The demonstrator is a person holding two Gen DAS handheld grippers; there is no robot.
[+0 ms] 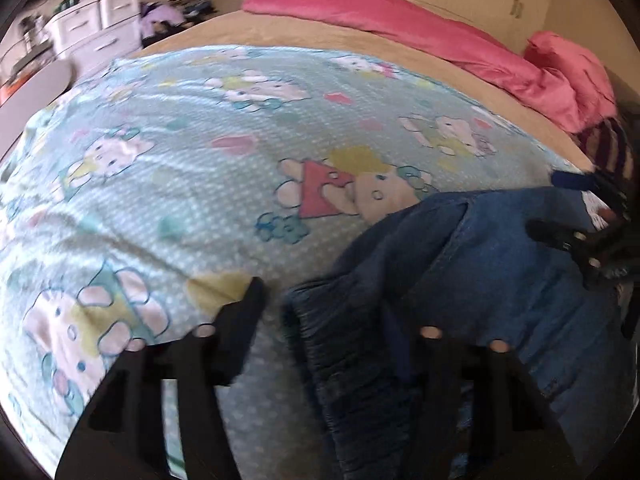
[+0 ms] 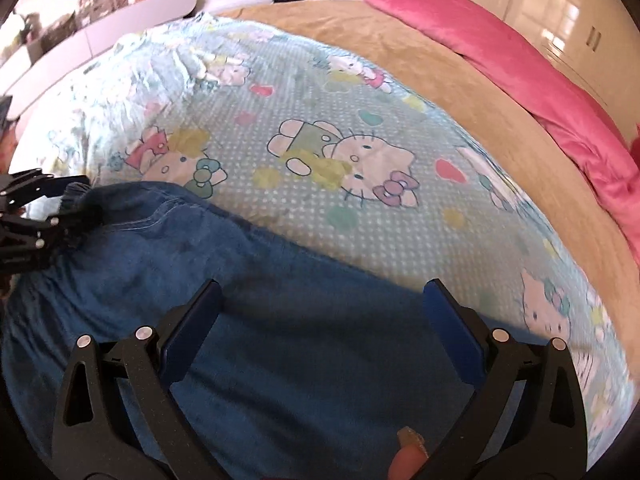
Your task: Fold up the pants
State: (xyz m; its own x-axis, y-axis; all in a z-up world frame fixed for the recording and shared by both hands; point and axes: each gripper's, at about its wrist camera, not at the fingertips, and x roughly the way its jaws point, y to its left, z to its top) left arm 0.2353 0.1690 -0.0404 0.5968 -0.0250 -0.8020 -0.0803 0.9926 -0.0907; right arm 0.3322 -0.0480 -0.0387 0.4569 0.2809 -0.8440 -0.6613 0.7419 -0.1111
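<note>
Pants (image 1: 480, 264), left wrist view: bunched on the blanket (image 1: 180, 184), no neat fold yet; left gripper (image 1: 340, 312) spread wide astride the waistband, grasping nothing. Right wrist view: right gripper (image 2: 322, 300) spread wide above the denim, empty; most folding seemingly remains.

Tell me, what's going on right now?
Both grippers open: left at the waistband, right above the denim. Pants rumpled on blanket. Nothing in the way.

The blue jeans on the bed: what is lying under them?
The jeans lie on the light-blue Hello Kitty blanket, which covers a tan bedspread. The blanket's print beneath the denim is hidden.
</note>
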